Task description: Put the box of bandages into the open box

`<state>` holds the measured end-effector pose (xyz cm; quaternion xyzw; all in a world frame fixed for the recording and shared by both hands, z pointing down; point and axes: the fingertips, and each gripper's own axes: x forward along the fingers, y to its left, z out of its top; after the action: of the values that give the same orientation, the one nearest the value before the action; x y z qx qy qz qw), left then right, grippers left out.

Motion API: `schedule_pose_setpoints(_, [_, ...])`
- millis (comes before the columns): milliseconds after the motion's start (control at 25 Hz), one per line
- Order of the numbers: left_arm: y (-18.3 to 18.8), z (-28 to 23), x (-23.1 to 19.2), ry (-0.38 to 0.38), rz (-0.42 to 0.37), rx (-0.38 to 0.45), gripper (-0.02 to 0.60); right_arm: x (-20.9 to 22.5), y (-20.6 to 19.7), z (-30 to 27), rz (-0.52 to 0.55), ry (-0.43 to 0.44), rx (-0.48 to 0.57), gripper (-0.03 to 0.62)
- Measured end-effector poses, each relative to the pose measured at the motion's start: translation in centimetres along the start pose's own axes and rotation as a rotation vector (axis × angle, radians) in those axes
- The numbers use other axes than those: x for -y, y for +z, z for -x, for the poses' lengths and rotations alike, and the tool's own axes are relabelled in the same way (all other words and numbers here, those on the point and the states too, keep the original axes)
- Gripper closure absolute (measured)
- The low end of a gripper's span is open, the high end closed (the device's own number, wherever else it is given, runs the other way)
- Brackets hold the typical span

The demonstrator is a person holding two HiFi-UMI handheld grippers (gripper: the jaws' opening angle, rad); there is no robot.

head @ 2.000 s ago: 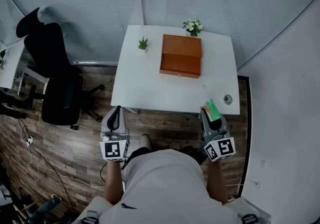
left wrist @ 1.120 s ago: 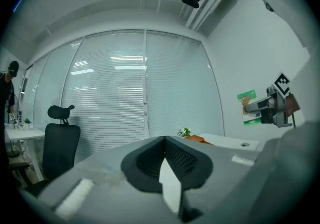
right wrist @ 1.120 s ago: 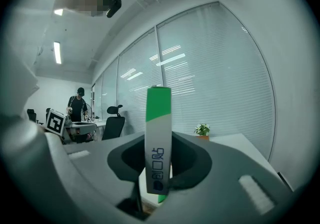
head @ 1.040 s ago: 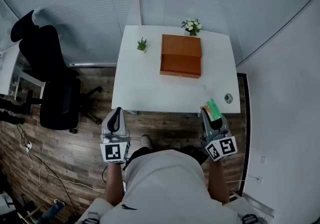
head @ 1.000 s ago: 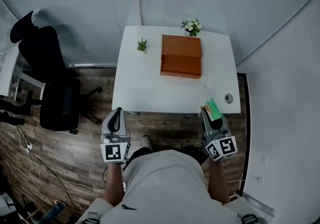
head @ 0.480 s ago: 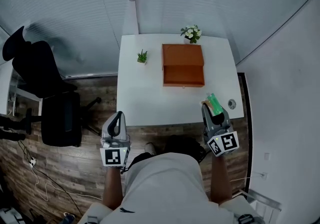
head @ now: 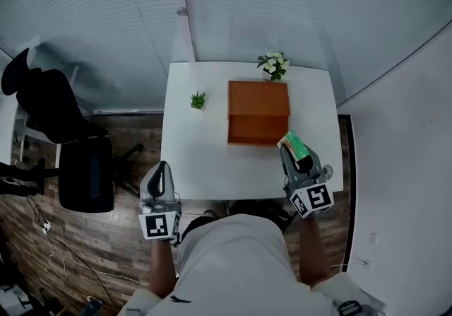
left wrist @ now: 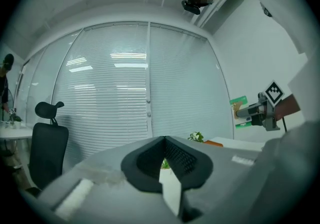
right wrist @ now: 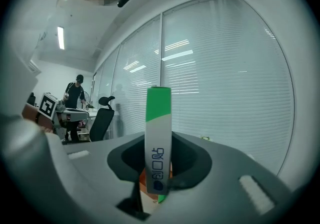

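Nearest the person, at the lower left of the head view, the left gripper (head: pixel 161 168) hangs off the near edge of the white table (head: pixel 192 152). Its jaws are pressed together with nothing between them, and it is well apart from everything the task concerns.

At the lower right, the right gripper (head: pixel 289 148) has its jaws partly closed and clamped on the box of bandages (head: pixel 294 143), a thin green-and-white carton. In the right gripper view the carton stands on edge between the pads. Its long axis runs straight out along the jaws, and well over half of it sticks out past them.

The coming move turns on how this carton lies to the open box (head: pixel 258 129), an orange-brown wooden case in the middle of the table. In the head view the carton's free end sits just beside the case's near-right corner, pointing up and slightly left. The darker cavity lies up and to the left of the claw, while the lighter lid lies beyond it. Whether the carton is already above the rim cannot be told, since height is not readable from above. The right hand is clearly the nearer one.

Farther back, a small green plant (head: pixel 198 100) stands left of the case and a pot of white flowers (head: pixel 272 64) stands at its far-right corner.
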<state>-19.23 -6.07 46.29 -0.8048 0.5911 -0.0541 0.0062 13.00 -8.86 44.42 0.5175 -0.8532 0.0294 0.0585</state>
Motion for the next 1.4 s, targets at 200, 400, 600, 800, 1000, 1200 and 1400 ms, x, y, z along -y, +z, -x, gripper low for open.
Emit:
schedule_pose_setpoints(200, [0.0, -2.8, 0.3, 0.04, 0.012, 0.0, 0.575, 2.2, -0.9, -2.7, -0.009, 0.032, -0.01, 0.505])
schedule_pose_setpoints(400, [0.4, -4.8, 0.9, 0.06, 0.005, -0.006, 0.575, 3.0, -2.2, -4.6, 0.079, 0.064, -0.059, 0.505])
schedule_pose_setpoints(600, [0.1, -5.7, 0.9, 0.062, -0.011, -0.021, 0.575, 2.6, -4.3, -6.7, 0.229, 0.078, -0.142, 0.505])
schedule_pose_setpoints(800, [-0.5, -5.9, 0.0, 0.071, -0.014, -0.031, 0.575, 3.0, -7.2, -9.0, 0.525, -0.004, -0.252, 0.505])
schedule_pose_setpoints(1000, [-1.1, -5.6, -1.0, 0.085, -0.003, -0.048, 0.575, 2.6, -11.2, -11.4, 0.889, -0.036, -0.398, 0.505])
schedule_pose_setpoints(1200, [-1.4, -5.2, -1.6, 0.088, -0.007, -0.049, 0.575, 1.8, -14.7, -12.6, 1.022, 0.002, -0.471, 0.502])
schedule_pose_setpoints(1400, [-1.4, -5.1, -1.9, 0.094, 0.0, -0.044, 0.575, 1.8, -15.0, -12.5, 0.989, 0.011, -0.501, 0.45])
